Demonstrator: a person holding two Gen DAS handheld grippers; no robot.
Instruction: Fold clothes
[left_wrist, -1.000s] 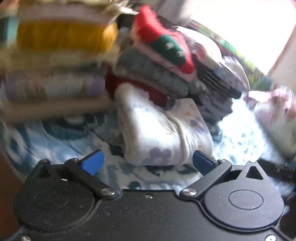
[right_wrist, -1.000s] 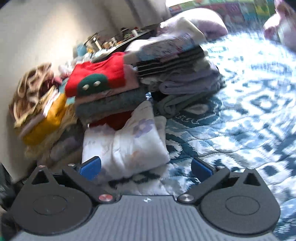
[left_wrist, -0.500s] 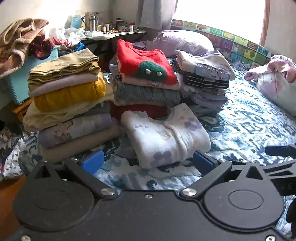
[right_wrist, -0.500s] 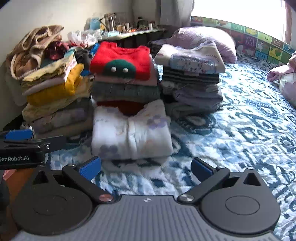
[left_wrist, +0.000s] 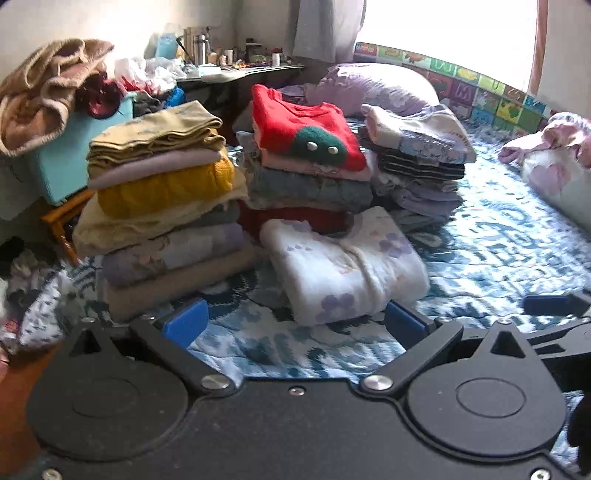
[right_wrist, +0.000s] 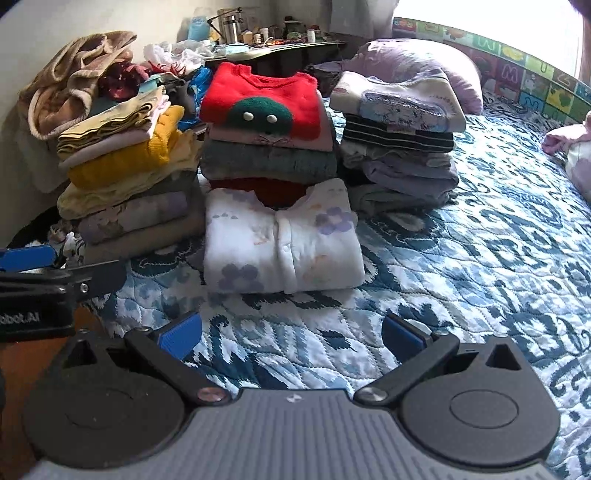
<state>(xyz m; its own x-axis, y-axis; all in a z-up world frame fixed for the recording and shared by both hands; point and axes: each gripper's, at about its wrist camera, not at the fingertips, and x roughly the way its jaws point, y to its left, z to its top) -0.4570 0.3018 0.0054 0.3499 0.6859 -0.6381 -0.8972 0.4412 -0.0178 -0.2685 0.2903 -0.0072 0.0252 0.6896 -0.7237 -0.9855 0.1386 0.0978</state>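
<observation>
Behind folded floral garment (right_wrist: 282, 245), red sweater stack's (right_wrist: 264, 101) base hidden

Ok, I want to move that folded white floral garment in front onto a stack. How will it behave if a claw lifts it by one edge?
The white floral garment looks thick and padded, so probably light but bulky. Folded soft cloth would likely sag and unfold from one edge. On the quilted bedspread it may drag rather than slide.

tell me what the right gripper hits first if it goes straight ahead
Probably the folded white floral garment lying on the quilt, dead ahead of the open right gripper; depth is uncertain, so it may graze the quilt first.
</observation>
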